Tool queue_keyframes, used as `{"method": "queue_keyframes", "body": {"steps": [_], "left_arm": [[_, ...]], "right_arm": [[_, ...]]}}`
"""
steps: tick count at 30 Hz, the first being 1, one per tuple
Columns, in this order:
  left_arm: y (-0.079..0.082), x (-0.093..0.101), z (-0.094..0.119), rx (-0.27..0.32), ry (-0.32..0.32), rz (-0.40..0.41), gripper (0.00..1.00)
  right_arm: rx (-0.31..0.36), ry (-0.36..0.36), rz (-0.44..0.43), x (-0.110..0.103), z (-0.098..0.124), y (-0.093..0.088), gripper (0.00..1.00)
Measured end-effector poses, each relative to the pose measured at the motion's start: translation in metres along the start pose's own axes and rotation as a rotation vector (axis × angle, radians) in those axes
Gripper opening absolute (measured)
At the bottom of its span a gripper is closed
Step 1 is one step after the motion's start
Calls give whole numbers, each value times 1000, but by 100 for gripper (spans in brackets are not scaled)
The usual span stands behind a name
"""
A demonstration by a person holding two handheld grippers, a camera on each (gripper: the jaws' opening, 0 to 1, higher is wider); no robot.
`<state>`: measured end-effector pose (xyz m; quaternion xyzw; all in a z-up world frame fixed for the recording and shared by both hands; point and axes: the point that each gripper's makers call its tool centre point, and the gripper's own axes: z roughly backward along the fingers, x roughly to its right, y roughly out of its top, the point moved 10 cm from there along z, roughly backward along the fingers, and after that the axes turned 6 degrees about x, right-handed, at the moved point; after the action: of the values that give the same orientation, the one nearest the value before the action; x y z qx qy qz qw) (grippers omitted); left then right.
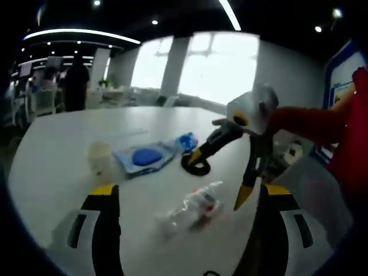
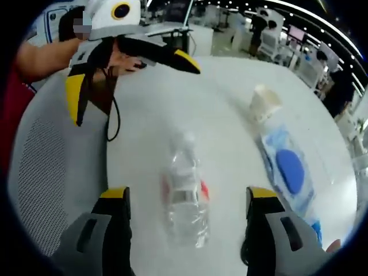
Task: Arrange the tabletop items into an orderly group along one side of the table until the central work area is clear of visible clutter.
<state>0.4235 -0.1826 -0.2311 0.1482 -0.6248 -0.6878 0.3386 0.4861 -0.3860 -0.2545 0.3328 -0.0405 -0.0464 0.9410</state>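
A clear plastic bottle (image 1: 192, 210) (image 2: 184, 195) with a red label lies on its side on the white table (image 1: 69, 132) (image 2: 224, 98). It sits between the wide-apart jaws of my right gripper (image 2: 188, 192), which is open and not touching it. In the left gripper view the right gripper (image 1: 217, 181) hangs open just above the bottle. My left gripper (image 1: 190, 190) is open and holds nothing, and it shows again as the left gripper (image 2: 135, 92) over the table edge. Further along lie a pale cup (image 1: 99, 156) (image 2: 263, 103) and a blue packet (image 1: 146, 156) (image 2: 287, 169).
A black ring (image 1: 195, 167) and a small blue item (image 1: 187, 141) (image 2: 313, 230) lie beside the packet. A grey mesh chair (image 2: 52, 172) (image 1: 310, 184) stands at the table edge. A red sleeve (image 1: 322, 123) holds the right gripper. Desks and people are far behind.
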Motion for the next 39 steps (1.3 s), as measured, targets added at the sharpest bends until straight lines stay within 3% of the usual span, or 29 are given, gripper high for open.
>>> {"method": "queue_keyframes", "body": {"steps": [10, 15, 19, 39], "left_arm": [[0, 20, 21, 47, -28, -1, 98], [-4, 25, 25, 59, -28, -2, 97], [-7, 26, 26, 67, -27, 10, 97], [-5, 27, 33, 95, -14, 19, 95]], "right_arm": [[-149, 59, 39, 2, -27, -10, 79], [-201, 74, 36, 4, -38, -14, 74], [-256, 80, 42, 4, -44, -17, 64], [-318, 84, 50, 5, -58, -18, 50]]}}
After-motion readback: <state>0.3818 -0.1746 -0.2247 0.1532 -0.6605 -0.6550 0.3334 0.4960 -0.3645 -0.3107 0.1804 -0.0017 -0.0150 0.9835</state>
